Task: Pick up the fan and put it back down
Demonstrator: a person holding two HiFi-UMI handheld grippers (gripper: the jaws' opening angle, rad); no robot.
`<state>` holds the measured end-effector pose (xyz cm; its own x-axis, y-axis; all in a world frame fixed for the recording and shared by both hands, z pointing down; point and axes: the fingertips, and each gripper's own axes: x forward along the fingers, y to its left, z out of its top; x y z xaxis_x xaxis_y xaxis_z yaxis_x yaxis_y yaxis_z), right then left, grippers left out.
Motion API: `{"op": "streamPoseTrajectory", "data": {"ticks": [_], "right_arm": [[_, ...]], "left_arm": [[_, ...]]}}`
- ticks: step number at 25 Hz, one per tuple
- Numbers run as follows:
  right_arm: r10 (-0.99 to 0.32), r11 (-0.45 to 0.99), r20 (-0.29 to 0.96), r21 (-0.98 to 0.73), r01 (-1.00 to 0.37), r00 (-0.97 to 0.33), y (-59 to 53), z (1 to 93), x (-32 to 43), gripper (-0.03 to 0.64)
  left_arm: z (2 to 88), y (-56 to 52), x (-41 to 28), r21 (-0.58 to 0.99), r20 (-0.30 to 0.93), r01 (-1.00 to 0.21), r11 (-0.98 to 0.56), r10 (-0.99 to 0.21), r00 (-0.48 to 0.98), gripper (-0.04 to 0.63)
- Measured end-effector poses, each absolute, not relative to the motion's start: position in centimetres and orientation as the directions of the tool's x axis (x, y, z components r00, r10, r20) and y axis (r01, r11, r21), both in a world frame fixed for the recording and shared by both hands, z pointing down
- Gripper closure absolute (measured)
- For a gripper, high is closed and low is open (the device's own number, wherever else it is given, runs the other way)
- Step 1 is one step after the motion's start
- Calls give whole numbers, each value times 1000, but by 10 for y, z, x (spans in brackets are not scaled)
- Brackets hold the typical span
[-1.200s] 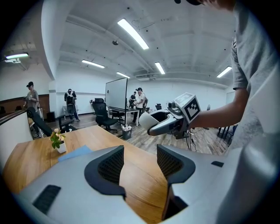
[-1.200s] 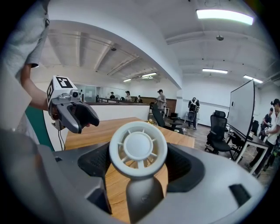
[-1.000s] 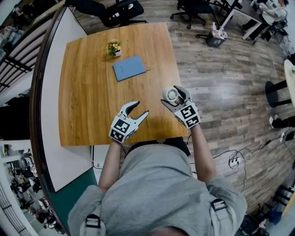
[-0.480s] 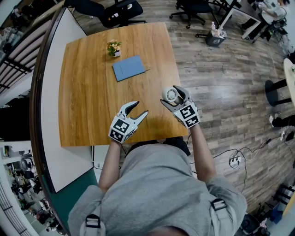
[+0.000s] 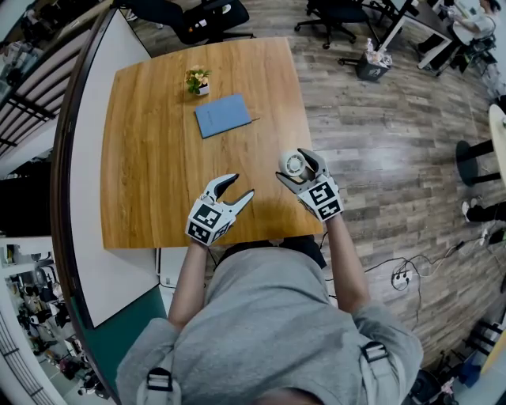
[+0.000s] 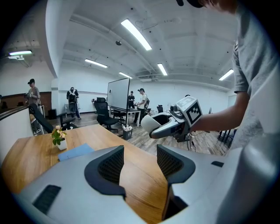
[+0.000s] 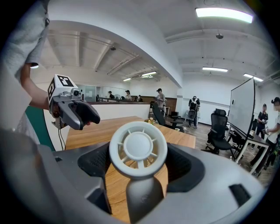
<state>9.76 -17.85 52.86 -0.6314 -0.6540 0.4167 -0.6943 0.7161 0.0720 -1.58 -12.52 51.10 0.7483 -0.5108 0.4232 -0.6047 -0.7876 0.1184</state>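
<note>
A small white fan (image 5: 296, 164) with a round grille and a grey stem sits between the jaws of my right gripper (image 5: 293, 167), which is shut on it near the right edge of the wooden table (image 5: 150, 158). In the right gripper view the fan (image 7: 138, 148) fills the gap of that gripper (image 7: 138, 162), with the tabletop seen below it. My left gripper (image 5: 241, 185) hovers over the table's near edge, open and holding nothing. The left gripper view shows its jaws (image 6: 139, 162) apart and the right gripper (image 6: 175, 124) holding the fan (image 6: 151, 122) above the table.
A blue notebook (image 5: 222, 115) and a small potted plant (image 5: 196, 81) lie at the far side of the table. Office chairs (image 5: 202, 17) stand beyond it. A white partition (image 5: 95, 103) runs along the left. Wood floor lies to the right.
</note>
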Motion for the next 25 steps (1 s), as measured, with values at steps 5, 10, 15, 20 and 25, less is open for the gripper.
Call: {"op": "streamPoseTrajectory", "data": {"ticks": [5, 10, 15, 20, 25], "right_arm": [[-638, 727, 434, 66, -684, -636, -180, 538, 93, 238], [-619, 738, 456, 62, -672, -639, -183, 551, 88, 238], [-595, 752, 473, 40, -658, -650, -189, 564, 81, 238], [-559, 769, 491, 6, -639, -668, -194, 583, 70, 238], [-519, 793, 517, -7, -609, -681, -195, 600, 56, 238]], "left_arm": [[513, -127, -19, 140, 419, -616, -776, -517, 747, 345], [524, -128, -26, 165, 429, -629, -760, -519, 740, 345], [535, -133, -32, 185, 445, -639, -747, -516, 732, 345], [547, -139, -33, 205, 455, -641, -740, -508, 731, 345], [556, -144, -33, 220, 460, -645, -732, -505, 730, 345]]}}
